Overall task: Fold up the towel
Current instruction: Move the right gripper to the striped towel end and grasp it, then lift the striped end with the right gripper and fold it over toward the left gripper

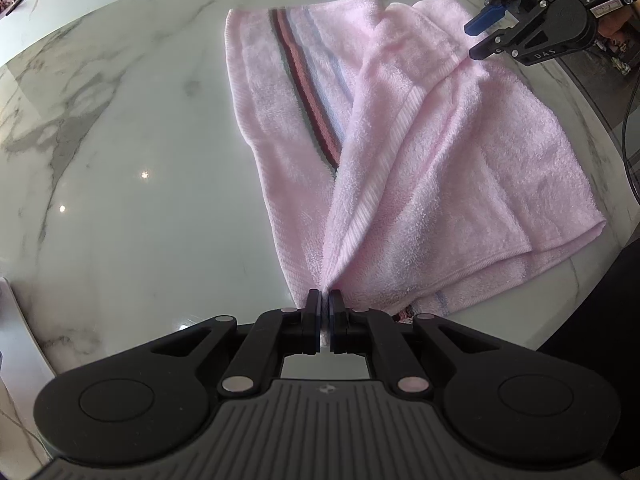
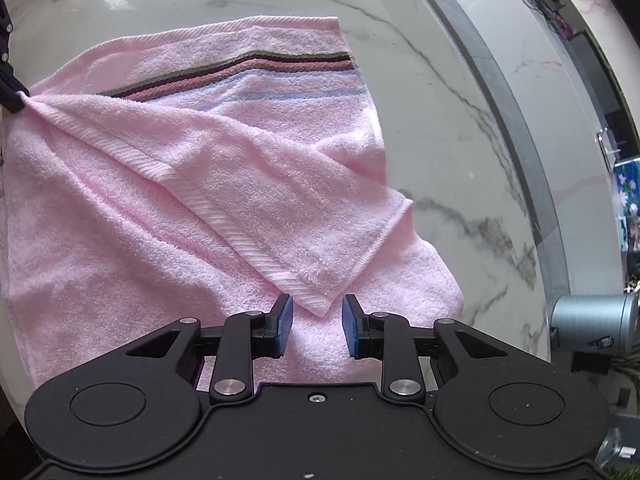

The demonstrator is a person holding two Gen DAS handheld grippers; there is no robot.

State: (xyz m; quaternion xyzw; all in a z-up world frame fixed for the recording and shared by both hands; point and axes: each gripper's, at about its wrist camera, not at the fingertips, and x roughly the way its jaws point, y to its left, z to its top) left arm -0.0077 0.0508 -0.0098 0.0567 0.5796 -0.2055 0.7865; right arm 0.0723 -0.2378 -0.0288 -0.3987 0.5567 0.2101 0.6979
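scene: two wrist-cam views looking down on a white marble desk (image 1: 120,140) w/ grey veins, shiny, small light glints on it.
towel: pink terry towel (image 1: 420,168) lies on the desk, partly folded over itself; upper layer crosses the lower one at a slant. ribbed hem runs diagonally across the top layer.
stripe band: dark green, maroon, salmon & pale blue stripes (image 2: 256,70) near one short end of the towel, on the lower layer, half covered by the folded flap.
left gripper: left gripper (image 1: 325,300) at bottom centre of its own view, black w/ thin blue pads. its fingers are clenched tight on a bunched corner of the towel; cloth fans out from the pinch point toward the far side. in the right cam the same pinch shows at the far left edge, cloth pulled up to a point there.
right gripper: right gripper (image 2: 318,322) sits low over the towel, pointing steeply down. blue-padded fingers (image 2: 285,320) stand apart, released, not pressing anything. a free corner of the folded flap (image 2: 320,304) lies just ahead of the gap between them, tip at the opening, not gripped. in the left cam this gripper shows at top right, by the far edge of the towel.
desk edge: grey rim (image 2: 500,100) curves along the right of the right cam view; towel is well inside it.
other: silver-grey cylinder (image 2: 592,320) beyond the desk edge, right side; what it is, can't tell.
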